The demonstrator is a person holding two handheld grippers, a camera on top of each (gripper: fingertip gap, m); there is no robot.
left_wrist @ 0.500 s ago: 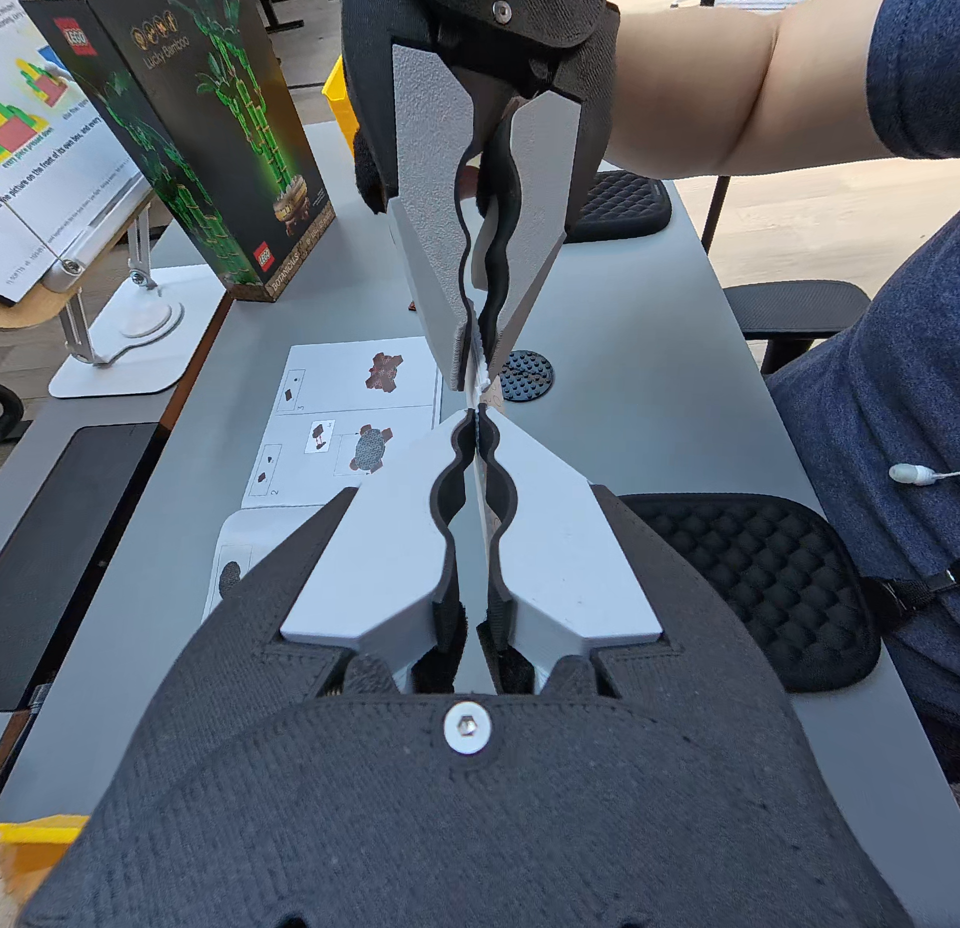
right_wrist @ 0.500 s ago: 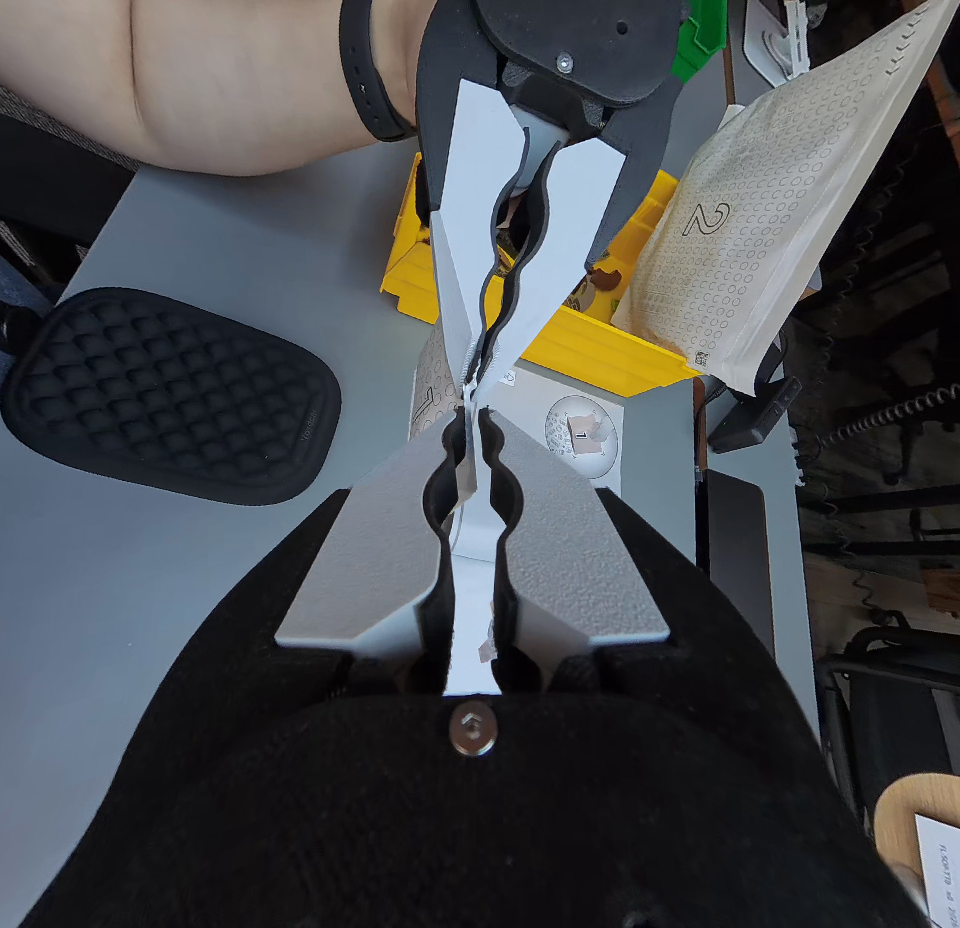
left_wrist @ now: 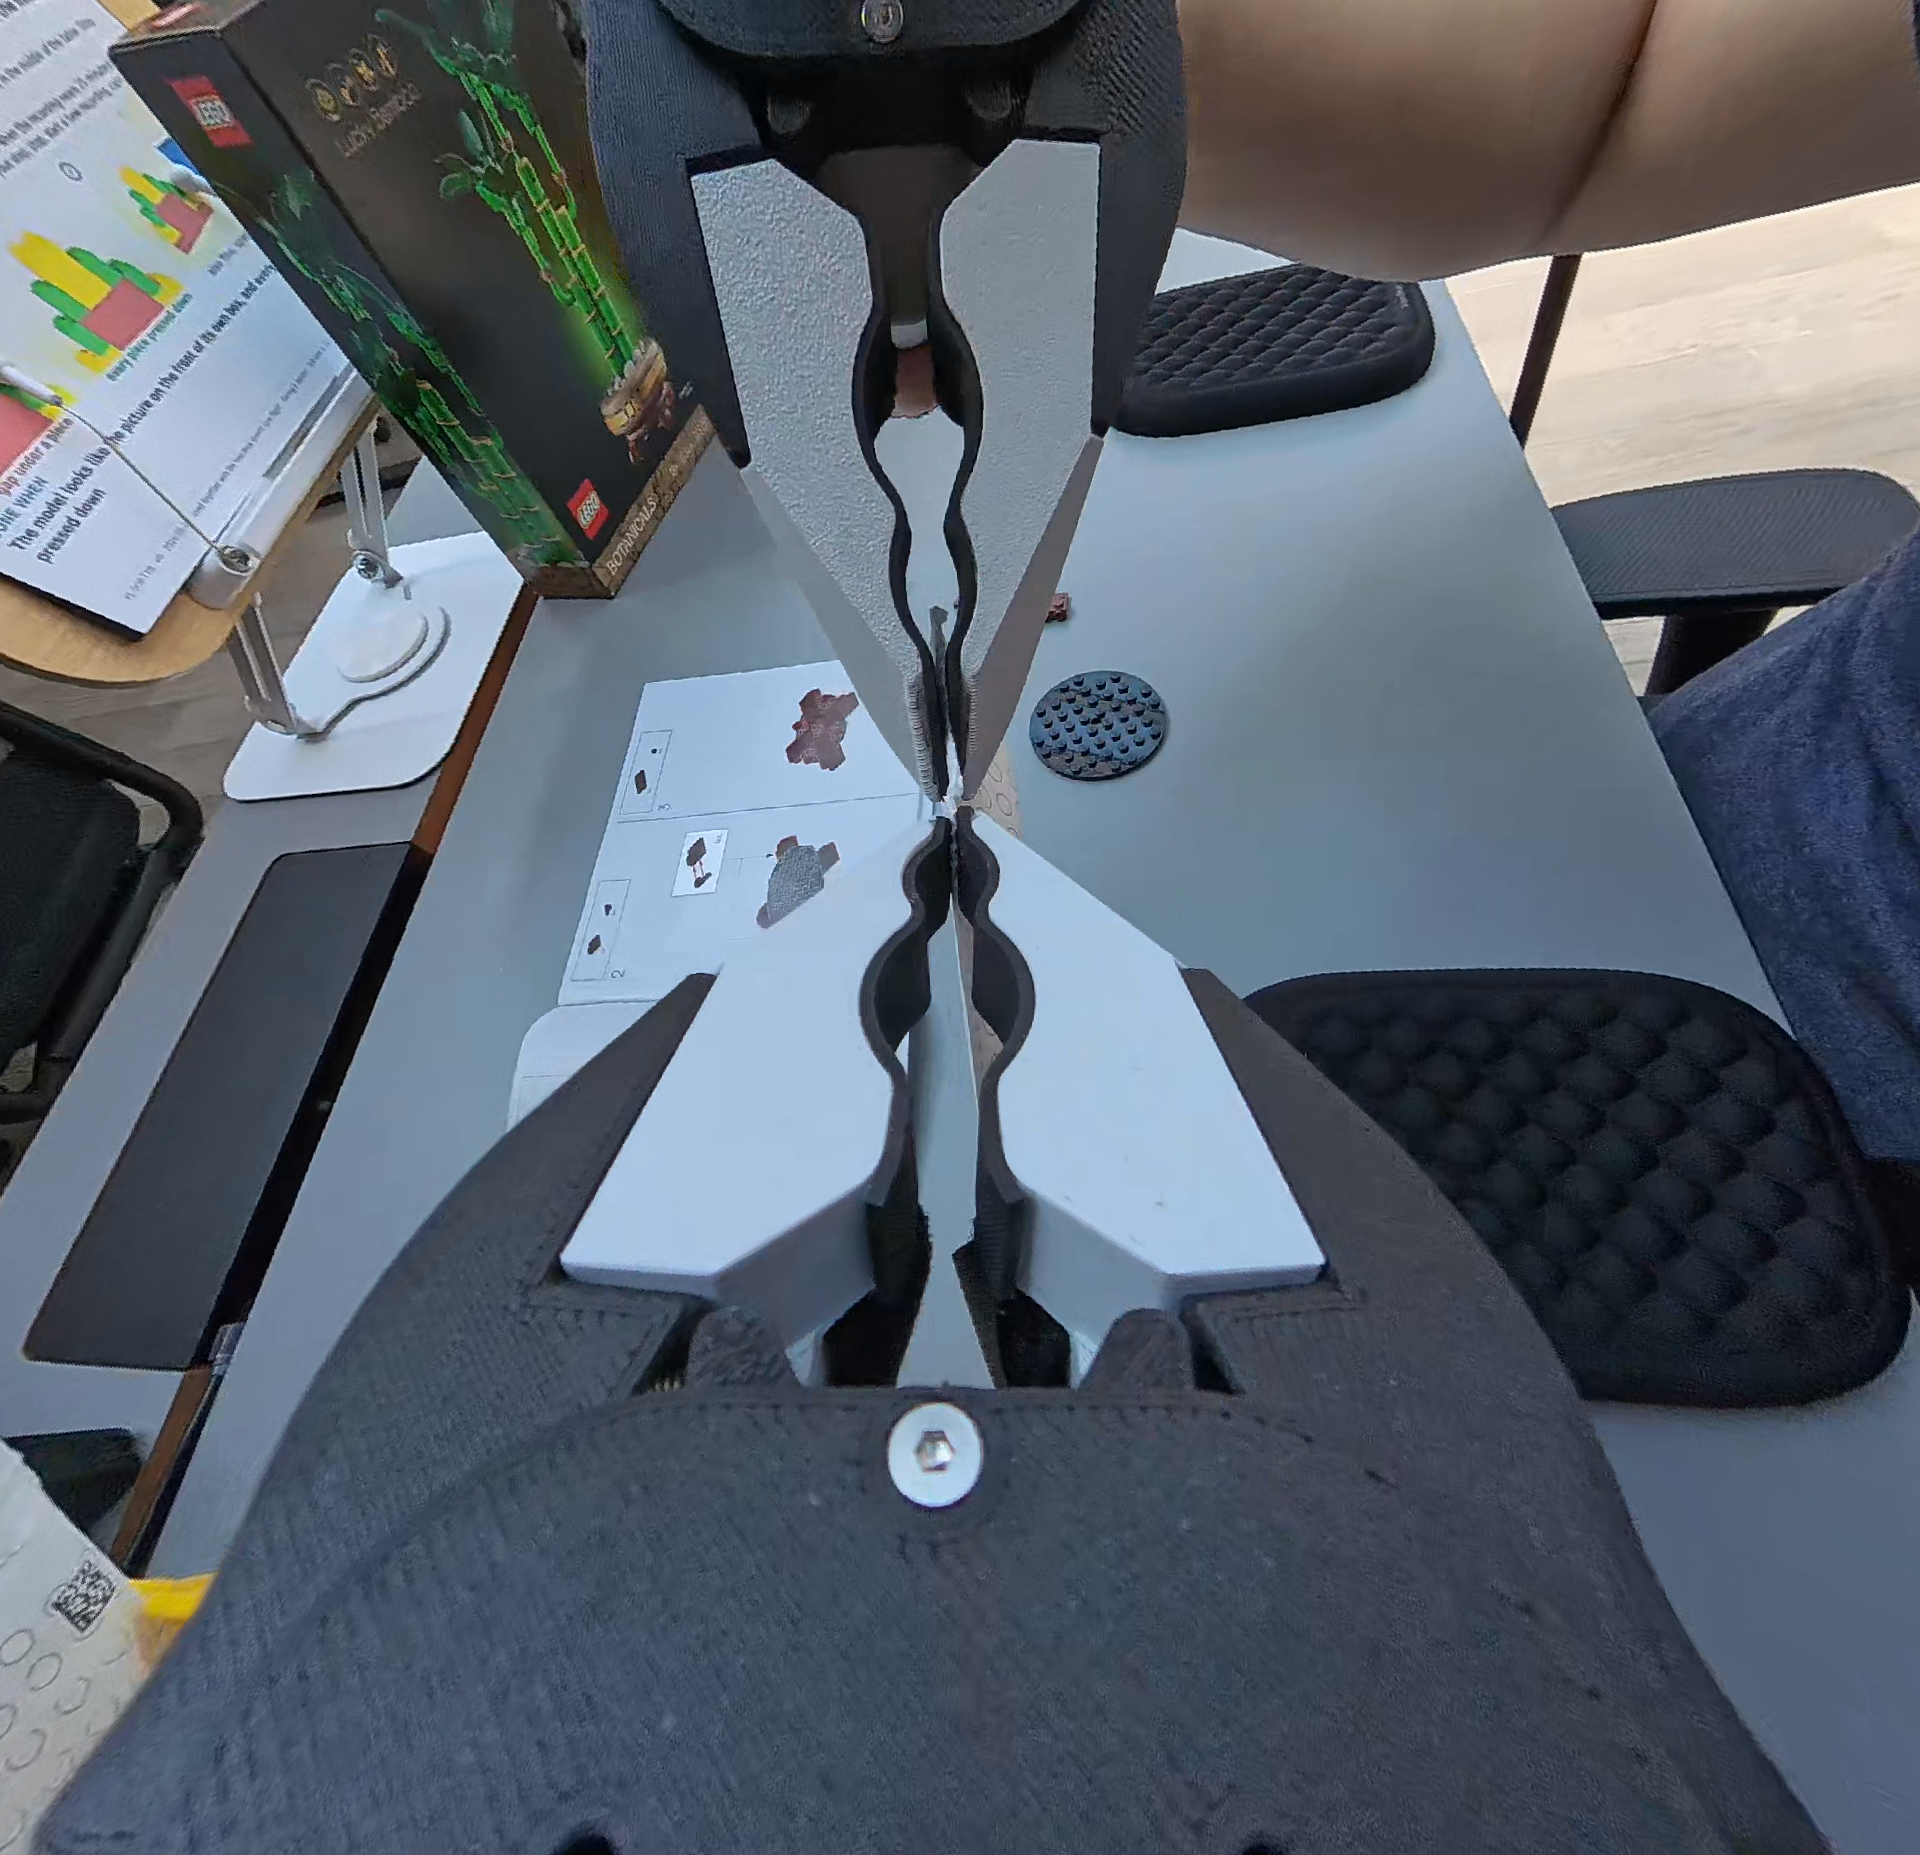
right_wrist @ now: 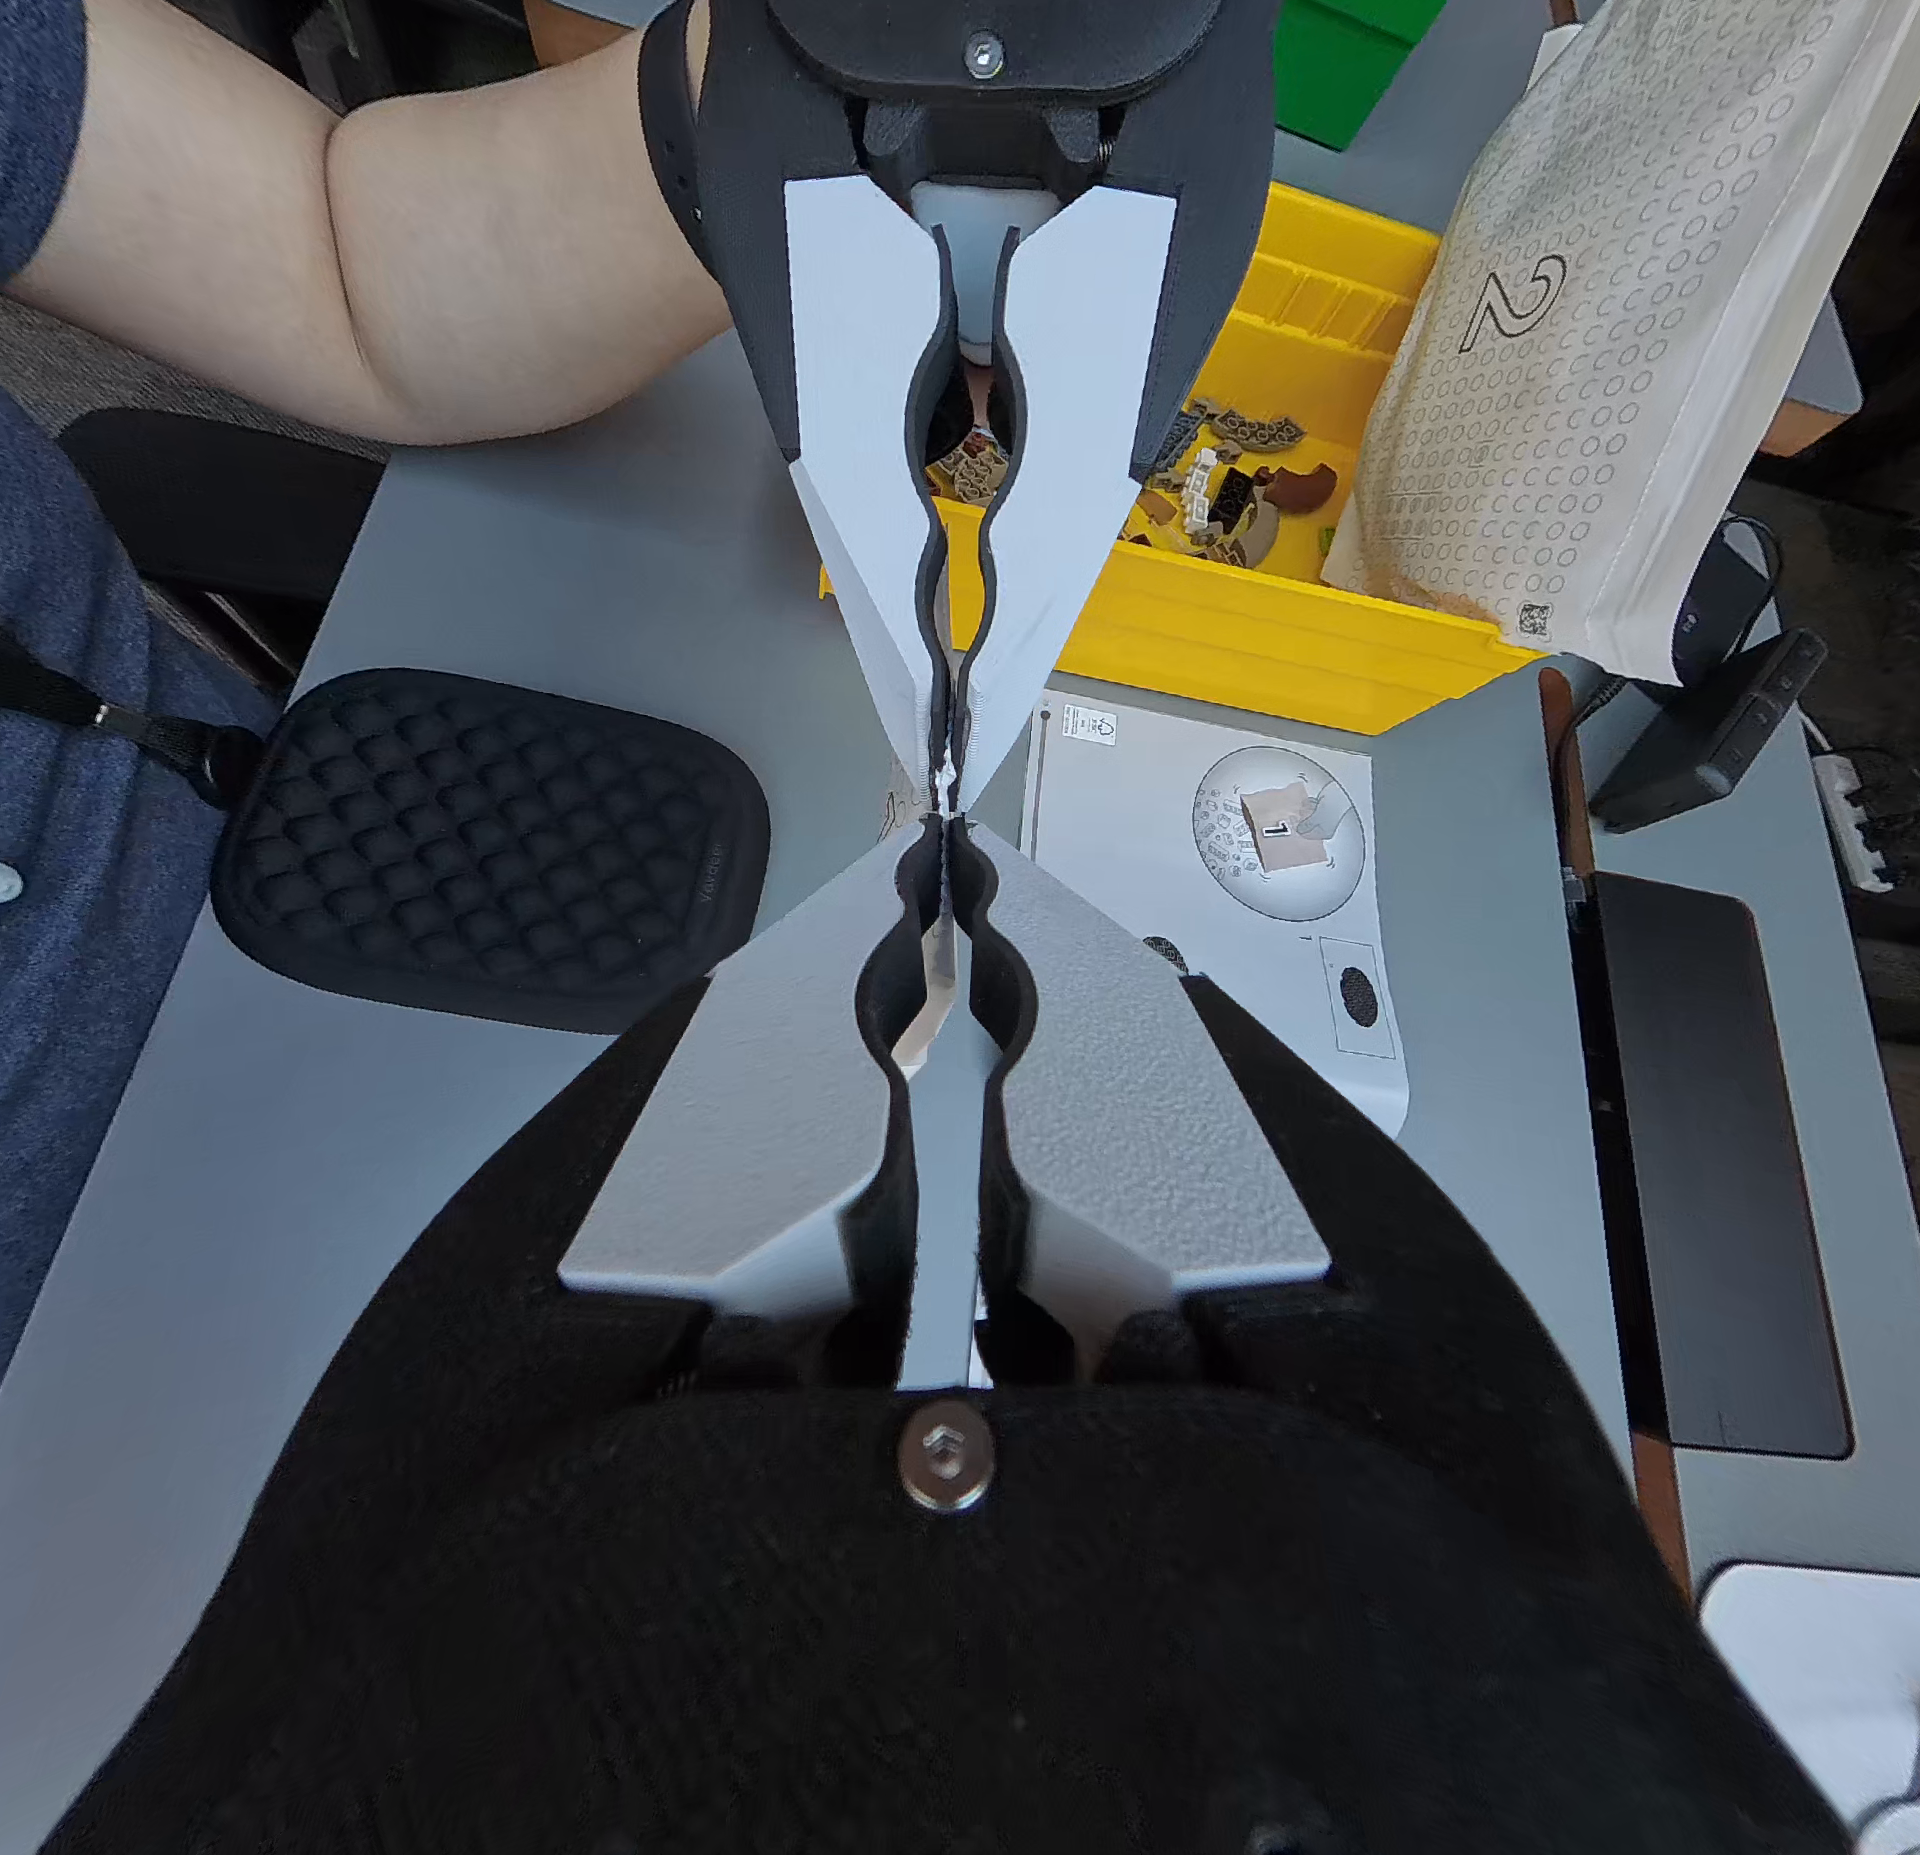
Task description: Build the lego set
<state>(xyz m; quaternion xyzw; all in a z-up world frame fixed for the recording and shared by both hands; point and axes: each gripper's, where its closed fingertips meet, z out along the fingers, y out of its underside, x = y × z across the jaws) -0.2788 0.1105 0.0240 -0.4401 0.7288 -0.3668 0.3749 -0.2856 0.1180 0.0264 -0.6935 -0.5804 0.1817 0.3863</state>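
Note:
My left gripper (left_wrist: pixel 948 837) and my right gripper (left_wrist: pixel 943 779) meet tip to tip above the grey table (left_wrist: pixel 1351 766). Both are shut on a thin paper bag (left_wrist: pixel 1000 771), which hangs edge-on between them. In the right wrist view, a strip of the bag (right_wrist: pixel 933 984) runs between my right gripper's (right_wrist: pixel 943 841) fingers, and the left gripper (right_wrist: pixel 945 779) faces it. A black round studded plate (left_wrist: pixel 1098 725) and a small brown piece (left_wrist: pixel 1058 610) lie on the table. The open instruction booklet (left_wrist: pixel 727 808) lies below the grippers.
The set's box (left_wrist: pixel 416 247) stands at the far left by a sheet stand (left_wrist: pixel 343 662). A yellow bin (right_wrist: pixel 1247 642) holds loose pieces (right_wrist: pixel 1226 486), with a second paper bag (right_wrist: pixel 1558 351) leaning by it. Black pads (left_wrist: pixel 1579 1182) (left_wrist: pixel 1278 340) lie on the table. The grippers are tip to tip, or close to it. The black round studded plate (left_wrist: pixel 1098 725) is about 25 centimetres from both grippers' fingertips.
Both grippers have straightened into one line, tip to tip, and stay shut on the bag. The bag has turned edge-on, so its flat face no longer shows.

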